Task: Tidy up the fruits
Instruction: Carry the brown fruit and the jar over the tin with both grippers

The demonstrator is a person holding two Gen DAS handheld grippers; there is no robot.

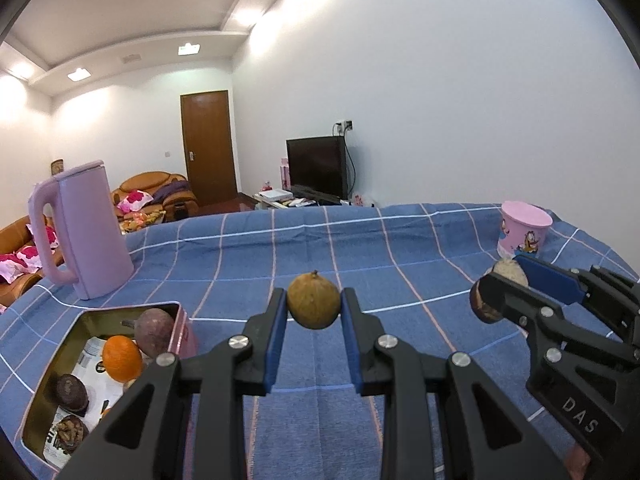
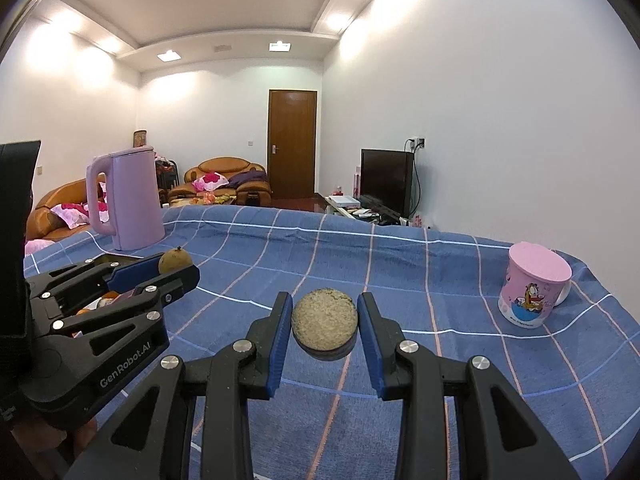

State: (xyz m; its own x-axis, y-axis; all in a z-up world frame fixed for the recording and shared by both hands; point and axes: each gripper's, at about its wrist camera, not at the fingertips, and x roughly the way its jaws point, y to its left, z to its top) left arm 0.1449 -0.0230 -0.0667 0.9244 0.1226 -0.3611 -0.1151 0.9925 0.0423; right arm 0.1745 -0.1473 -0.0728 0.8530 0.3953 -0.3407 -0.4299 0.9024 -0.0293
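Left gripper (image 1: 314, 308) clamps brown fruit (image 1: 314, 300), stem up; right gripper (image 2: 325, 320) pinches halved fruit (image 2: 324, 318), cut face toward camera.

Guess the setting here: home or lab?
Most likely a home living room: leather sofa with floral cushions, TV on a low stand, wooden door, and a table under a blue checked cloth.

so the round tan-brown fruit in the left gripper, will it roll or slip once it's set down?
Likely rolls: the round tan-brown fruit is near-spherical, with only a small stem nub. The left gripper pinches it at its widest sides, so slip seems possible. It holds its shape, so probably firm. The gold-lined pink tin has walls that should contain it.
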